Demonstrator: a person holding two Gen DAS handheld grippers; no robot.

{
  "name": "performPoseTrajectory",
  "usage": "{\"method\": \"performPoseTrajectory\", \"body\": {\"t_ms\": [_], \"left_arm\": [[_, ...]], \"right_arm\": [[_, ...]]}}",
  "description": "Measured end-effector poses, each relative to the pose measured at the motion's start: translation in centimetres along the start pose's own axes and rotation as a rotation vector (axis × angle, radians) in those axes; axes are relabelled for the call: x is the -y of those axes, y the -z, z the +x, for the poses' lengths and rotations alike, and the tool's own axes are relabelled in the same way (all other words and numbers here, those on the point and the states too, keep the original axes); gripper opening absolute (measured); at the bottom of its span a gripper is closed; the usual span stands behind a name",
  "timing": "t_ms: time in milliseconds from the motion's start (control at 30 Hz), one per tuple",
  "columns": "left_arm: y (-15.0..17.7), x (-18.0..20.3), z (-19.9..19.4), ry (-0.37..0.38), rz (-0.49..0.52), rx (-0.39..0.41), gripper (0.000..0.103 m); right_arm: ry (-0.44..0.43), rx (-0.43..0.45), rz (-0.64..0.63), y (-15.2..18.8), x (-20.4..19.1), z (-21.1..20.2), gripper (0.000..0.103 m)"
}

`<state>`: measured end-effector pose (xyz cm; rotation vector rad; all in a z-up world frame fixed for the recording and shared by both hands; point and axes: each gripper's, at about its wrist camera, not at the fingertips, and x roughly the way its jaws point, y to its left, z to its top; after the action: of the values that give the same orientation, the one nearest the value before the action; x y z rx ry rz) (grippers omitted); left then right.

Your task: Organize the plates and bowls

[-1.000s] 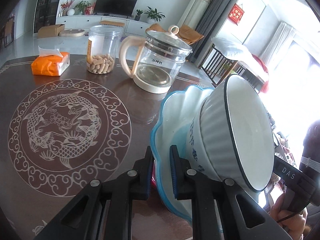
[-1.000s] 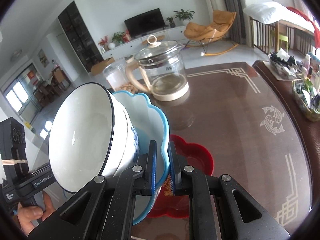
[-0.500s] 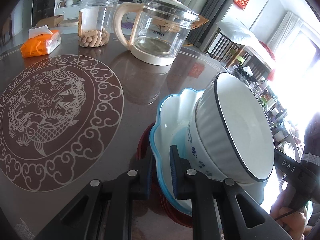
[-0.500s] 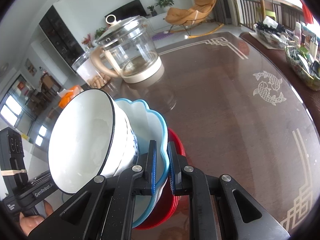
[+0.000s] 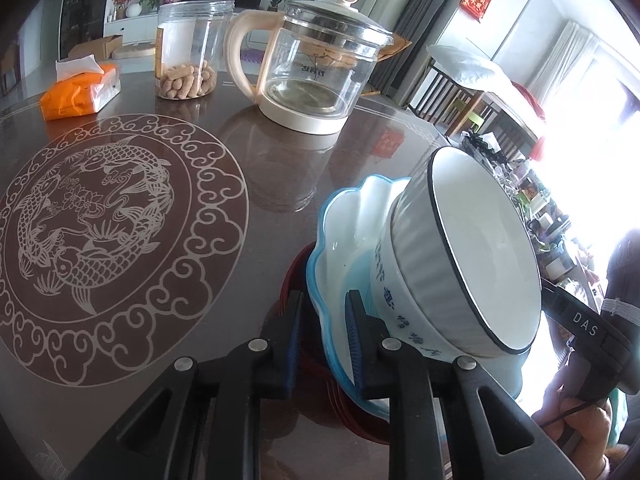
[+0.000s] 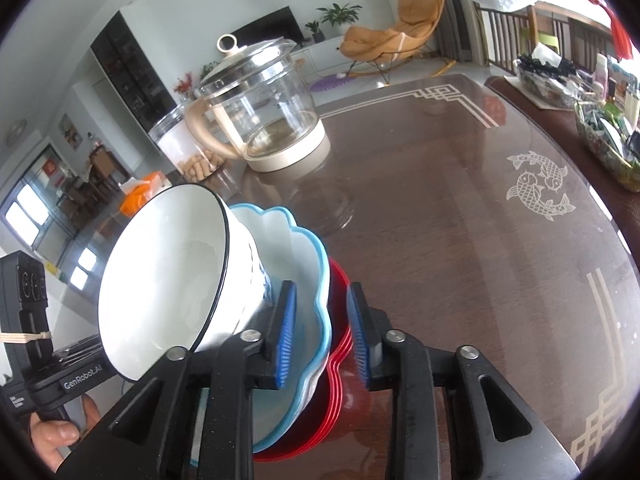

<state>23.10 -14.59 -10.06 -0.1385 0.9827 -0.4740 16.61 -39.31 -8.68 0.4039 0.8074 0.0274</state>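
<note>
A white bowl with a dark rim (image 5: 476, 248) (image 6: 168, 276) sits in a blue-edged scalloped plate (image 5: 344, 236) (image 6: 304, 256), which rests on a red scalloped plate (image 5: 290, 280) (image 6: 340, 336) on the brown table. My left gripper (image 5: 323, 336) is open, its jaws standing on either side of the plate rims. My right gripper (image 6: 322, 332) is open too, straddling the rims on the opposite side of the stack.
A glass kettle with a cream handle (image 5: 312, 64) (image 6: 260, 108), a clear jar of snacks (image 5: 188, 48) and an orange tissue pack (image 5: 80, 92) stand at the far side. A basket of clutter (image 6: 608, 136) sits at the right table edge.
Both grippers, which were shut on the blue plate's rim, have opened. The stack has come down onto the red plate on the table.
</note>
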Motion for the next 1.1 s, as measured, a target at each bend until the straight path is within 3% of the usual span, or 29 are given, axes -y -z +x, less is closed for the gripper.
{"method": "performPoseTrajectory", "body": {"t_ms": [100, 167, 267, 433, 533, 600, 733, 800, 900, 1100], "left_arm": [[-0.3, -0.4, -1.5, -0.012, -0.014, 0.053, 0.031], [-0.6, -0.8, -2.7, -0.030, -0.030, 0.093, 0.059], [-0.6, -1.4, -5.0, -0.083, -0.021, 0.151, 0.070], [1.7, -0.8, -9.4, -0.265, 0.114, 0.215, 0.089], [4.4, 0.0, -11.8, -0.382, 0.201, 0.227, 0.101], [6.2, 1.0, -13.1, -0.435, 0.248, 0.227, 0.101], [8.8, 2.1, -15.6, -0.394, 0.251, 0.191, 0.103], [9.7, 2.3, -16.5, -0.349, 0.224, 0.167, 0.103], [10.6, 2.3, -17.1, -0.359, 0.167, 0.118, 0.103], [12.3, 1.3, -18.0, -0.404, 0.083, 0.106, 0.103]], "right_arm": [[-0.001, 0.021, 0.009, -0.1, 0.5, -0.8, 0.053], [0.002, 0.035, 0.011, -0.1, 0.6, -1.4, 0.053], [0.011, 0.057, 0.010, -0.1, 0.6, -2.4, 0.056], [0.087, 0.096, -0.030, 1.1, -0.4, -5.5, 0.060], [0.164, 0.110, -0.072, 3.4, -2.2, -8.0, 0.068], [0.208, 0.117, -0.109, 5.4, -3.9, -9.5, 0.070], [0.268, 0.120, -0.151, 9.6, -7.1, -11.7, 0.076], [0.273, 0.114, -0.139, 11.2, -8.1, -12.6, 0.076], [0.242, 0.148, -0.140, 12.9, -9.2, -14.7, 0.076], [0.352, 0.273, -0.194, 14.2, -10.6, -18.4, 0.076]]}}
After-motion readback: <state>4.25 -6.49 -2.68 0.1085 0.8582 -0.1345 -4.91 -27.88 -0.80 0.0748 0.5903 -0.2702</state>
